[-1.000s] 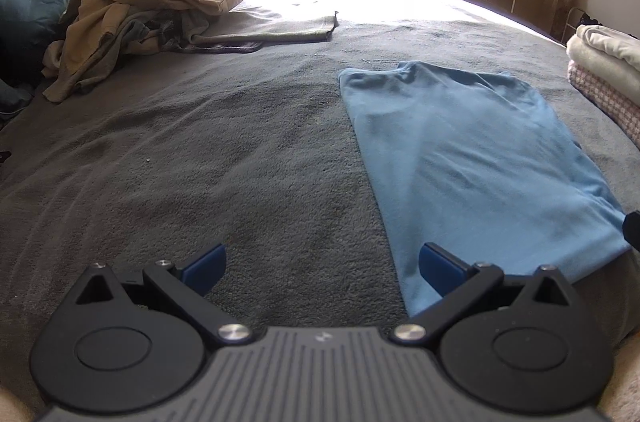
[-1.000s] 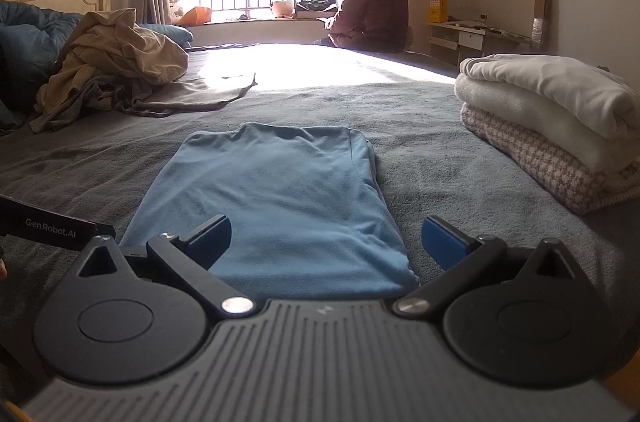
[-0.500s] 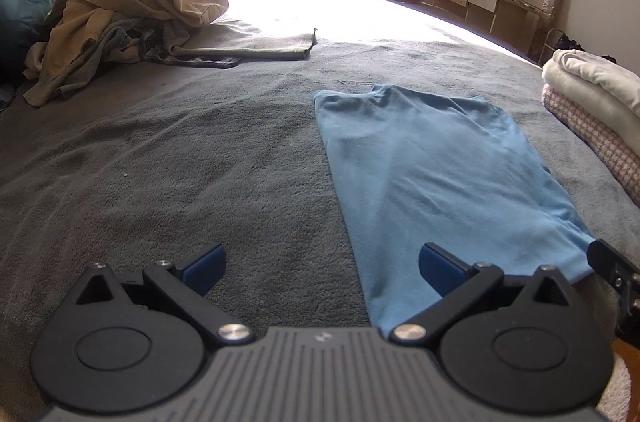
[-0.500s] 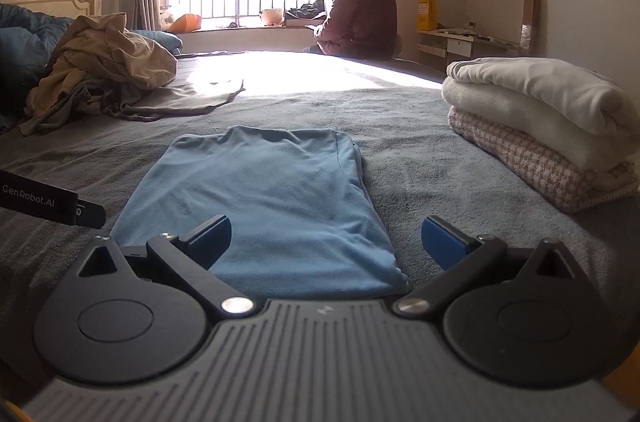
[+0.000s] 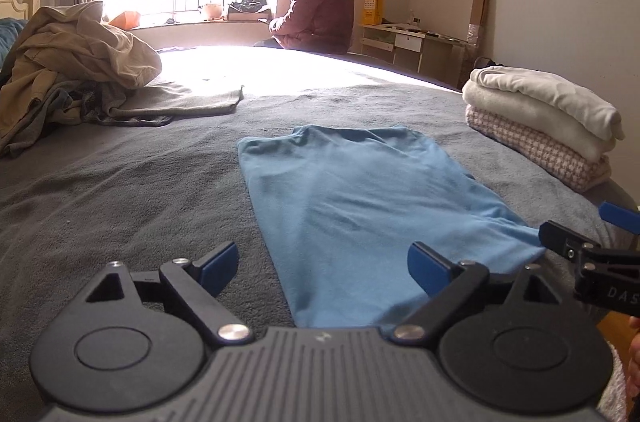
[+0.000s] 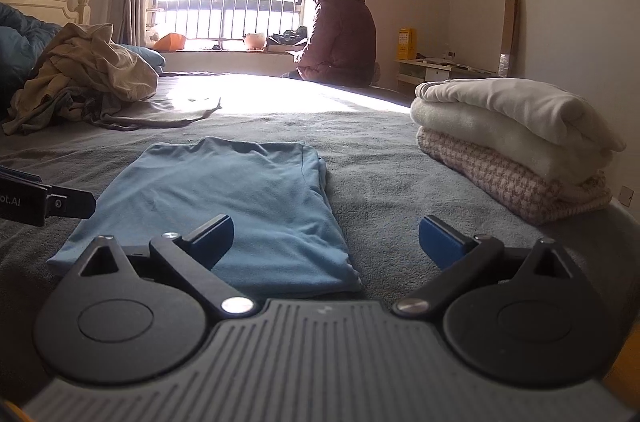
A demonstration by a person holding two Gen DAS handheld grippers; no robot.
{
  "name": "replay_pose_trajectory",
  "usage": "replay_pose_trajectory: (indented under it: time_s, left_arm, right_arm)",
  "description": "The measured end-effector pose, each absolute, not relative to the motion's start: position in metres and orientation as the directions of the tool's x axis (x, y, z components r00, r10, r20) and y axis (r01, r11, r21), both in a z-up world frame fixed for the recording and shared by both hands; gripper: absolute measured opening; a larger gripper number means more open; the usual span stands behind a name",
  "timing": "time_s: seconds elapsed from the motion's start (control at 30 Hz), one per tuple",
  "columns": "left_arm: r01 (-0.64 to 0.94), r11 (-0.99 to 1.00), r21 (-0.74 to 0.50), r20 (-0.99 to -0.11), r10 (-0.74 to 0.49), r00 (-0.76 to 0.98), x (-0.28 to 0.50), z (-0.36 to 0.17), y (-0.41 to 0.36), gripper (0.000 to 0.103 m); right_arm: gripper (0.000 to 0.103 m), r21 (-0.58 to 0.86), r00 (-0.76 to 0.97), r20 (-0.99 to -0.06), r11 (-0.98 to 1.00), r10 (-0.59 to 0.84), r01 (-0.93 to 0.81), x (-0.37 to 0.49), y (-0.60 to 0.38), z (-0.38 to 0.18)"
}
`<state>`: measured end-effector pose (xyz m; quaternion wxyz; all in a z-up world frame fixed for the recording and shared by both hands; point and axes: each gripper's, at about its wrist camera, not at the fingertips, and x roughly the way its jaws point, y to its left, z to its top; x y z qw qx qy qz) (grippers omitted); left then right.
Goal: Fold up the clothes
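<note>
1. Blue cotton shirt (image 5: pixel 360 206), already folded into a long narrow panel, lies flat on the grey blanket of the bed (image 5: pixel 120 206), just in front of both tools; its near hem is under the fingertips of each one
2. Left gripper (image 5: pixel 322 264) has its jaws wide apart but they are closing now; the near left corner of the blue shirt is between them, and the pads do not press on it yet
3. Right gripper (image 6: pixel 326 240) stands wide open and holds nothing; the near right corner of the shirt is just ahead of its left finger
4. Done, as I judge: a stack of folded clothes, two cream pieces on a pink checked knit (image 6: pixel 512 138), is ahead and to the right of the right gripper, well apart from the shirt
5. Left to do: the lengthwise fold of the shirt looks finished, so the cross fold remains, near hem carried toward the collar
6. Further work waits in the heap of beige and grey unfolded clothes (image 5: pixel 76 70), far ahead to the left of the left gripper
</note>
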<state>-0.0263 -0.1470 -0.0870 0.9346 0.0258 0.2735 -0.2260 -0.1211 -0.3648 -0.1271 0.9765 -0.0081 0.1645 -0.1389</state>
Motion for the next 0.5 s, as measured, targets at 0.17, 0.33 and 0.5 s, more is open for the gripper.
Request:
replay_pose_trajectory:
  time_s: [0.17,0.33,0.5]
  left_arm:
    - [0.464,0.881,-0.098,-0.511,-0.444,0.736,-0.022,-0.094,-0.147,0.057]
    - [0.49,0.866,-0.096,-0.556,-0.455,0.696,-0.017,-0.109,-0.15,0.039]
    - [0.49,0.869,-0.066,-0.588,-0.431,0.685,-0.016,-0.125,-0.15,0.037]
  right_arm:
    - [0.082,0.018,0.923,-0.311,0.97,-0.225,0.242,-0.115,-0.374,-0.131]
    - [0.051,0.082,0.943,-0.304,0.982,-0.136,0.168,-0.101,-0.374,-0.137]
    - [0.015,0.058,0.927,-0.362,0.991,-0.095,0.124,-0.087,-0.37,-0.155]
